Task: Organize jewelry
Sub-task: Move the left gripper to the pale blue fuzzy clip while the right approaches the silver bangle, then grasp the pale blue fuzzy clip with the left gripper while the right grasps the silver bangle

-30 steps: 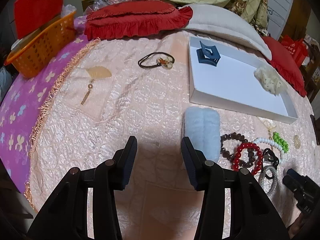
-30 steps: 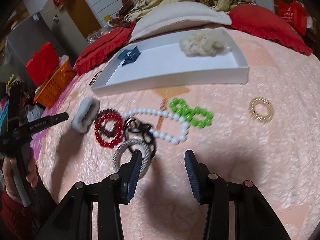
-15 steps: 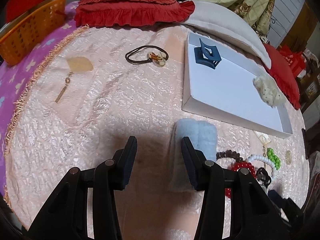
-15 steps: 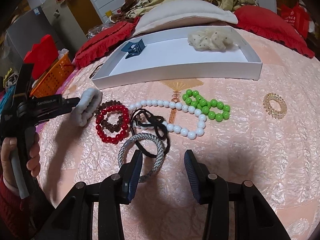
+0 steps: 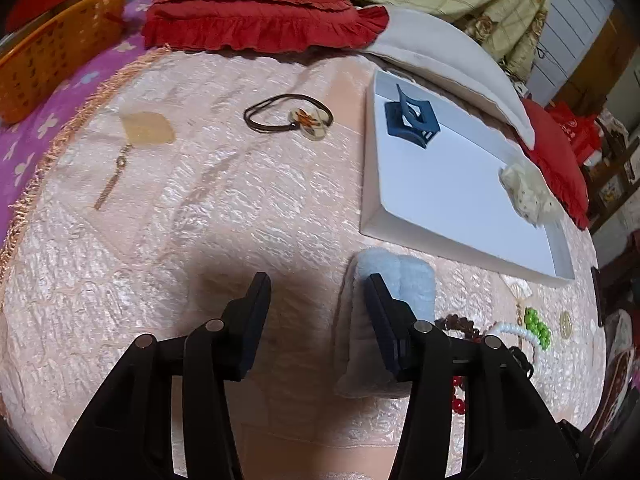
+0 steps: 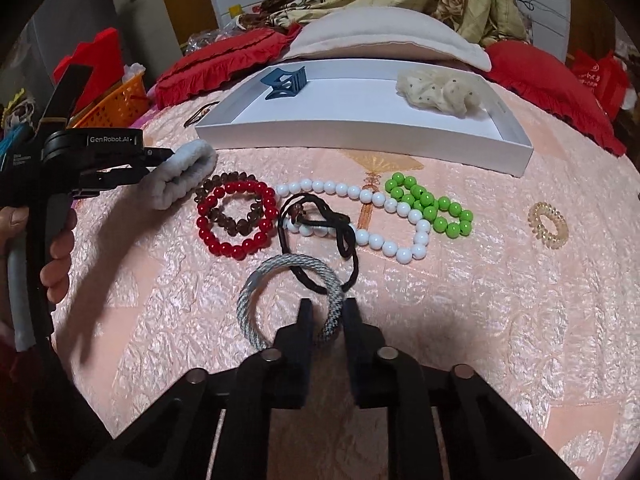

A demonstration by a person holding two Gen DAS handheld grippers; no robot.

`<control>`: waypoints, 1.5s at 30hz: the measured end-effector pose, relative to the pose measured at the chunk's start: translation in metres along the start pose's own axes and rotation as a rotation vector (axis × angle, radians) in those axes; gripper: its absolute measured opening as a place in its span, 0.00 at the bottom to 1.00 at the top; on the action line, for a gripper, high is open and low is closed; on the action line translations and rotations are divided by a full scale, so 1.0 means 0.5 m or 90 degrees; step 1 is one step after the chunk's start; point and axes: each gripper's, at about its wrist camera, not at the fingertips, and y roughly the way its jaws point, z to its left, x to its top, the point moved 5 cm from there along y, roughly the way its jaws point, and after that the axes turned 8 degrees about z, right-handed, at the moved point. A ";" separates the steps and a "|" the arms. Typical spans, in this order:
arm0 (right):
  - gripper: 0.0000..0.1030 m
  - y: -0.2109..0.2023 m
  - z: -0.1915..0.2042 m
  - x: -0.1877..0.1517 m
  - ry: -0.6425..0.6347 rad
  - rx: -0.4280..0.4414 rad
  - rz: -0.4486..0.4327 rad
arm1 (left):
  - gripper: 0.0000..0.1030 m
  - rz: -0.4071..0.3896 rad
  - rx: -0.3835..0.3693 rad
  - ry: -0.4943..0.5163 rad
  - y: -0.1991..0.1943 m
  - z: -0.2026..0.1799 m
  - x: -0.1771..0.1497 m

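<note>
Now right gripper (image 6: 327, 318) pinches braided grey ring (image 6: 290, 298)

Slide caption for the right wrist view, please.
Right hand-held gripper shut on grey braided hair tie; beaded bracelets and white tray beyond.

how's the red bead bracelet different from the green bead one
The red bead bracelet lies open as one round ring; the green bead bracelet lies folded into a bunched figure-eight. The red one overlaps a brown bead bracelet; the green one rests against the white bead strand. The red one lies nearer the fluffy blue band, the green nearer the amber coil tie. Both are glossy round beads, lying outside the white tray.
</note>
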 end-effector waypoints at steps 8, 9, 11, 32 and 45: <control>0.07 -0.013 -0.002 -0.015 0.006 0.013 0.007 | 0.50 0.004 -0.051 -0.031 -0.015 0.004 -0.016; 0.07 -0.016 -0.001 -0.017 0.004 0.013 0.006 | 0.50 0.002 -0.064 -0.038 -0.019 0.005 -0.017; 0.07 -0.021 0.000 -0.022 0.002 0.013 0.004 | 0.53 0.002 -0.104 -0.059 -0.024 0.009 -0.018; 0.07 -0.038 -0.002 -0.040 0.018 0.036 0.001 | 0.20 0.020 -0.057 0.040 -0.014 -0.080 -0.060; 0.07 -0.071 -0.022 -0.030 0.028 0.059 -0.028 | 0.19 -0.039 -0.065 0.079 -0.136 -0.110 -0.069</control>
